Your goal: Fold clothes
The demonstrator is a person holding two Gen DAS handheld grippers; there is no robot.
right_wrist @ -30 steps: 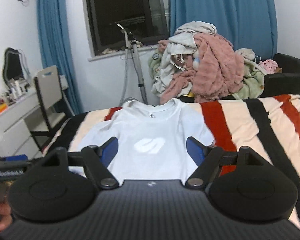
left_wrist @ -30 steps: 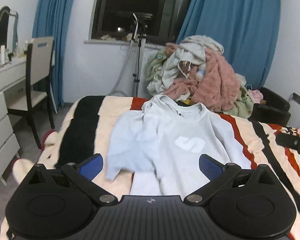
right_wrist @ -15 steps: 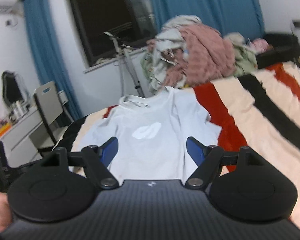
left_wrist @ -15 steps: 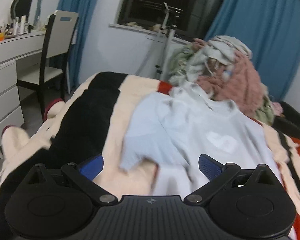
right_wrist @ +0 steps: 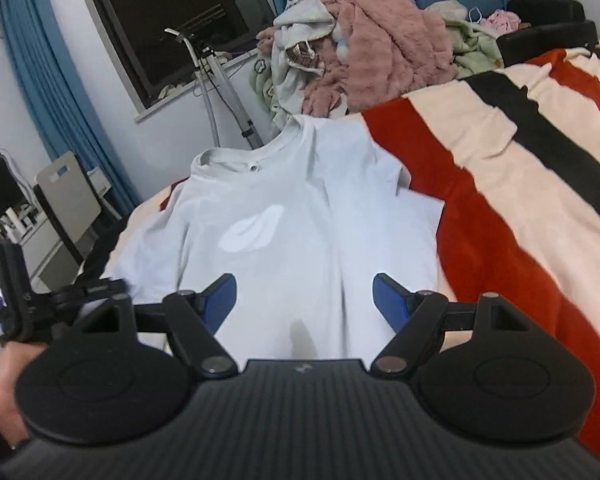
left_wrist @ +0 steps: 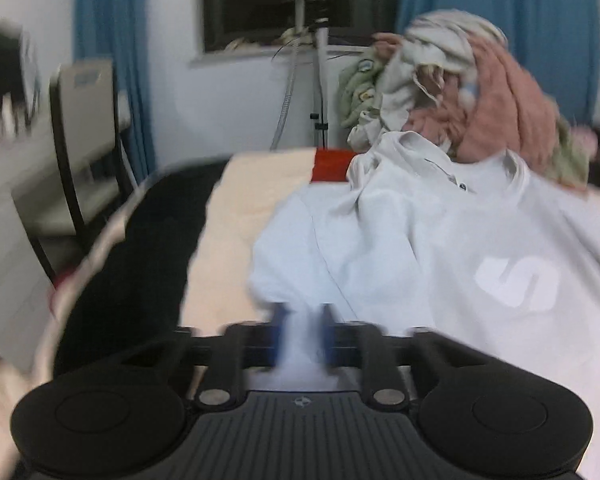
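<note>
A pale blue T-shirt [left_wrist: 420, 248] with a white logo lies face up on the striped bedspread [left_wrist: 236, 216]. My left gripper [left_wrist: 302, 338] is shut on the shirt's left sleeve, with cloth pinched between the blue pads; the view is blurred. In the right wrist view the same T-shirt [right_wrist: 284, 240] lies spread out, collar far. My right gripper [right_wrist: 304, 300] is open and empty, just above the shirt's lower body. The left gripper [right_wrist: 96, 288] shows at that view's left edge, at the sleeve.
A heap of unfolded clothes [right_wrist: 372, 52] sits past the shirt's collar. A garment steamer pole [left_wrist: 320, 80] stands by the window. A chair [left_wrist: 88, 128] and dresser stand left of the bed. The red, cream and black bedspread [right_wrist: 520, 184] stretches to the right.
My left gripper has moved down to the left sleeve and shut on it. My right gripper has swung right and lower over the shirt and stays open.
</note>
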